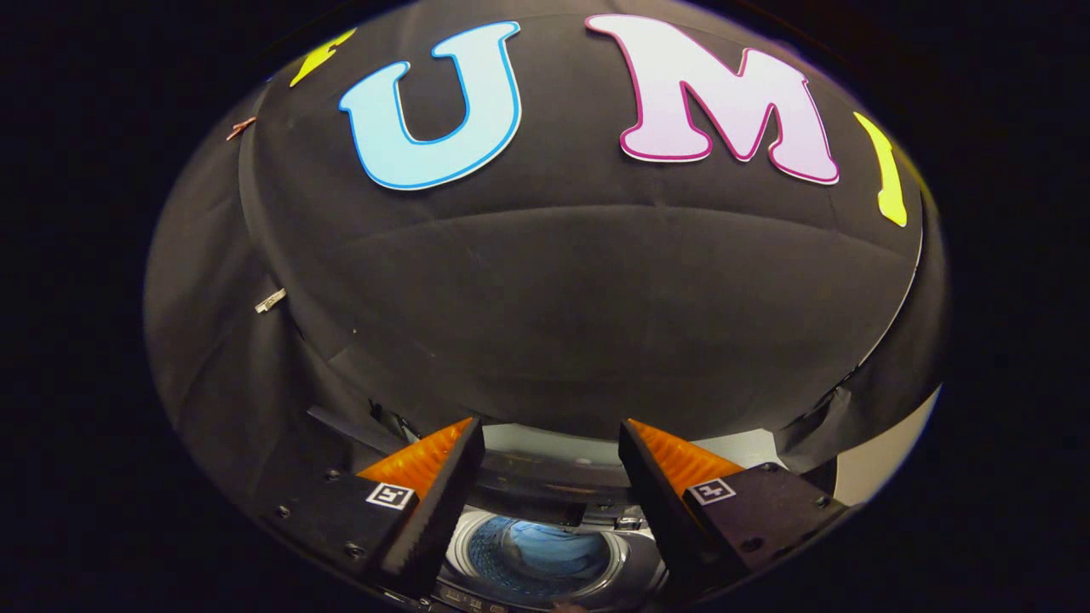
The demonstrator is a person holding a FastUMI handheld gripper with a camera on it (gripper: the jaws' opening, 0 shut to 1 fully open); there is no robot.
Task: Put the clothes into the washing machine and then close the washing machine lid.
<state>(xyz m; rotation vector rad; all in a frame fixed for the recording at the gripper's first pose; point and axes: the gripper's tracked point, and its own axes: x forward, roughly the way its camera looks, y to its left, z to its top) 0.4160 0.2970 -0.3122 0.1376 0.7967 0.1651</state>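
While held high over the washing machine [545, 553], jaws of gripper [552, 455] spread wide and pinching nothing, drum open below between the fingers, bluish inside, contents too blurred to tell, black booth wall [579, 315] beyond.

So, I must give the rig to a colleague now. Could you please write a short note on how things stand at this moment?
Tool: fingers apart, nothing between them, raised above the washing machine and facing the booth's black wall.
Washing machine: below and between the fingers; lid is open, the drum is visible.
Clothes: I cannot tell if any lie in the drum; the inside is too dim and blurred.
Done: lid open.
Left: check the clothes are in, then close the lid.
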